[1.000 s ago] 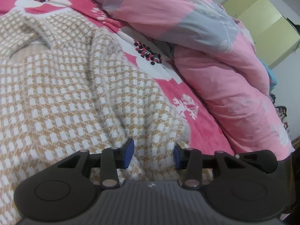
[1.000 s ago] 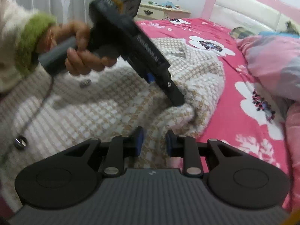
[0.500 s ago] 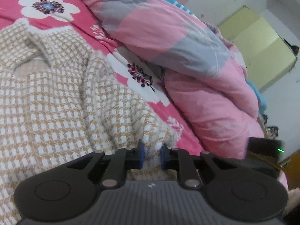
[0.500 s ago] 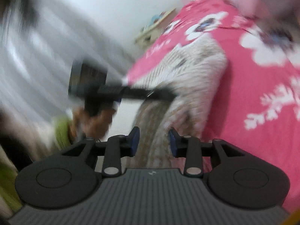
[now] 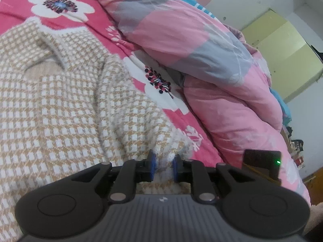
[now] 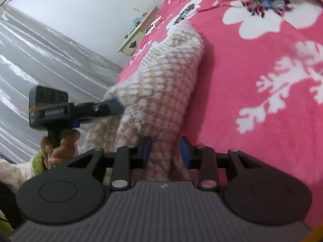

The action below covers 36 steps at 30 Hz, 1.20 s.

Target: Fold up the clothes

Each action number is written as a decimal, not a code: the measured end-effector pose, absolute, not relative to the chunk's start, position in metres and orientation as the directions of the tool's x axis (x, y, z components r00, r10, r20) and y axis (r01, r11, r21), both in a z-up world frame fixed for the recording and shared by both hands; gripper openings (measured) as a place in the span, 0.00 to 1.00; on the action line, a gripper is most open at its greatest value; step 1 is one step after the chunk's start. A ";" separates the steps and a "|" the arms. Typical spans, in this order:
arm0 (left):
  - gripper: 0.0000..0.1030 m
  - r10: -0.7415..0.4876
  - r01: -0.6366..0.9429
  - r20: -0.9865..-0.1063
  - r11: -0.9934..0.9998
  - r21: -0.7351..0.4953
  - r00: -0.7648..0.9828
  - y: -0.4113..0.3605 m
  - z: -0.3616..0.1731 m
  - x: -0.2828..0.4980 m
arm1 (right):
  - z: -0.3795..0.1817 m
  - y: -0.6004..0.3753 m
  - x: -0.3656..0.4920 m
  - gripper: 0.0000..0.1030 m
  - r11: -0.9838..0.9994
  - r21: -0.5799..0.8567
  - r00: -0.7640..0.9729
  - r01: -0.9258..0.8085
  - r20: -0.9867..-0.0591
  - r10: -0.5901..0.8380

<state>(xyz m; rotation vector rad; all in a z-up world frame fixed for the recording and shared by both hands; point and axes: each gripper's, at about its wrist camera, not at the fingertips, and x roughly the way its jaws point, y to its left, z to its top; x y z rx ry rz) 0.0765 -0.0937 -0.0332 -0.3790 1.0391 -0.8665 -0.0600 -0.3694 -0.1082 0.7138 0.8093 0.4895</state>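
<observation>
**Kid:** Where is the sweater [image 5: 66, 109]?

**Helper:** It lies on the pink bed [image 6: 252, 84], just beside the big quilt [image 5: 201, 56]. Its collar is at the far end, away from the grippers.

**Kid:** Which way does it run?

**Helper:** The long way goes from the near edge up to the collar. In the right view it looks like a long bunched strip going away across the bed.

**Kid:** What is the left gripper [image 5: 163, 168] doing?

**Helper:** It is narrow. Its blue pads pinch the fuzzy edge of the sweater, the part closest to the quilt.

**Kid:** And the right gripper [image 6: 165, 153]?

**Helper:** It stands partly apart. Cloth sits between the pads, but I think they are not squeezing it yet.

**Kid:** So what step is this?

**Helper:** I think it is the grab before a fold. One edge is held. Next the right gripper needs to close on the cloth, and then both should lift and carry that edge over the sweater, keeping it flat.
</observation>
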 end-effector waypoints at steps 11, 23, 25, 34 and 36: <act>0.22 -0.804 0.485 -0.564 0.576 -0.659 0.189 -0.107 -0.033 0.072 | -0.098 -0.355 -0.057 0.27 0.792 0.597 0.660 -0.127 -0.545 0.517; 0.27 -0.732 0.522 -0.663 0.633 -0.572 0.161 -0.111 -0.057 0.068 | -0.076 -0.379 -0.058 0.05 0.971 0.203 0.774 -0.123 -0.593 0.222; 0.26 -0.705 0.539 -0.692 0.648 -0.538 0.157 -0.113 -0.064 0.065 | -0.067 -0.374 -0.058 0.05 0.981 0.065 0.798 -0.181 -0.574 0.185; 0.19 -0.659 0.601 -0.732 0.659 -0.452 0.172 -0.116 -0.072 0.061 | -0.110 -0.333 -0.058 0.06 0.664 -0.664 0.881 -0.343 -0.472 -0.017; 0.19 -0.648 0.616 -0.741 0.660 -0.429 0.177 -0.118 -0.072 0.059 | -0.124 -0.330 -0.059 0.08 0.593 -0.723 0.888 -0.354 -0.459 -0.029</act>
